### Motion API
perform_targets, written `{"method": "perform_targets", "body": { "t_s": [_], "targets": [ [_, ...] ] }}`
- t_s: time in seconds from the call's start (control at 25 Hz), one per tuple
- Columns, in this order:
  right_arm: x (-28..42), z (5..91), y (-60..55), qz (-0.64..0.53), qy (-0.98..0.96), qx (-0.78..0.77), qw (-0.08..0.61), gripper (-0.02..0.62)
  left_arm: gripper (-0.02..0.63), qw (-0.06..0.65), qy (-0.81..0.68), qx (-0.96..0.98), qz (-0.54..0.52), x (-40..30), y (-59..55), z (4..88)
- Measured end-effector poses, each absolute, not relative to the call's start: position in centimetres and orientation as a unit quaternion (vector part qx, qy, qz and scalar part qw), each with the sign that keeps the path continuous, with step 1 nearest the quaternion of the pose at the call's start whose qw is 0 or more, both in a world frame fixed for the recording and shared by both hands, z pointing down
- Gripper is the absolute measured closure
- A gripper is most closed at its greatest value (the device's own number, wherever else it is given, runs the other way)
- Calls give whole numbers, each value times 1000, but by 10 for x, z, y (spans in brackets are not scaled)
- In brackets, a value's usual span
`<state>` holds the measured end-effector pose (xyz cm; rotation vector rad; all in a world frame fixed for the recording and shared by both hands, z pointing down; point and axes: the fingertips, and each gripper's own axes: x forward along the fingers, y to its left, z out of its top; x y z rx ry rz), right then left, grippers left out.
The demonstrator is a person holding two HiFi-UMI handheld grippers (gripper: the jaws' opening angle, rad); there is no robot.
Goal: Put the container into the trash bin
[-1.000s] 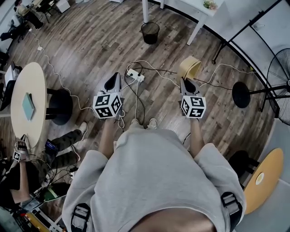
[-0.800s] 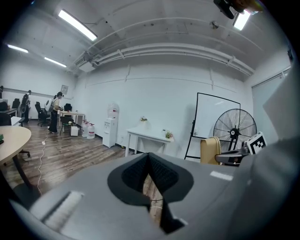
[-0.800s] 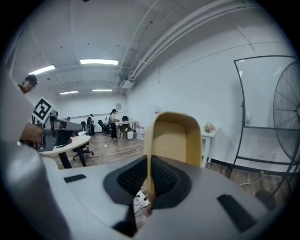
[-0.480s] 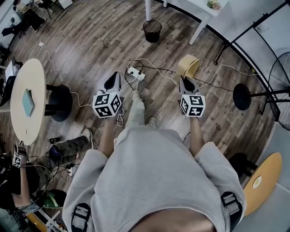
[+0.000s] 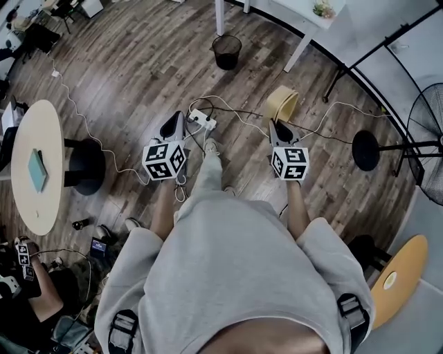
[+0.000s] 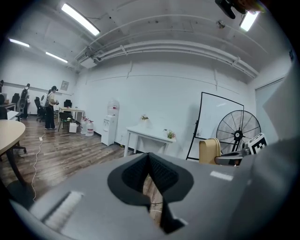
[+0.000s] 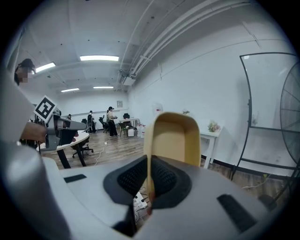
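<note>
Container (image 5: 282, 104) of pale yellow plastic, an open tub, hangs in the air over the wooden floor (image 5: 138, 62), tipped on its side in the head view with its mouth facing up and away from the person. The right gripper (image 5: 278, 126) has its claw pinched narrow on one side wall of the tub; in the right gripper view the thin wall (image 7: 149, 154) runs straight down between the two ribbed black pads, and the rest of the tub rises above them. The left gripper (image 5: 174, 124) is held level with the right one. Its claw is closed tip to tip with nothing in it, and only floor shows through the small gap below the tips. A white power strip (image 5: 203, 119) lies on the floor between the two grippers, with cables trailing off to either side. The trash bin (image 5: 226, 51), a dark mesh basket, stands on the floor well ahead of the container, next to a leg of the white table (image 5: 294, 15) by the far wall. A standing fan (image 5: 428, 148) is off to the right, and a round pale table (image 5: 41, 200) with a teal book (image 5: 36, 169) on it is at the left edge.
</note>
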<state>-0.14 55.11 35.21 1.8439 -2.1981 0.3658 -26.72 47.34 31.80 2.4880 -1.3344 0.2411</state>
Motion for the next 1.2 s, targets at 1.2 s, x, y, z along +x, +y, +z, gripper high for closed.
{"method": "perform_targets", "body": {
  "t_s": [1.2],
  "targets": [
    [20,340,277,141,-721,662,146,566,595,187,-397,890,122,-217,177,347]
  ]
}}
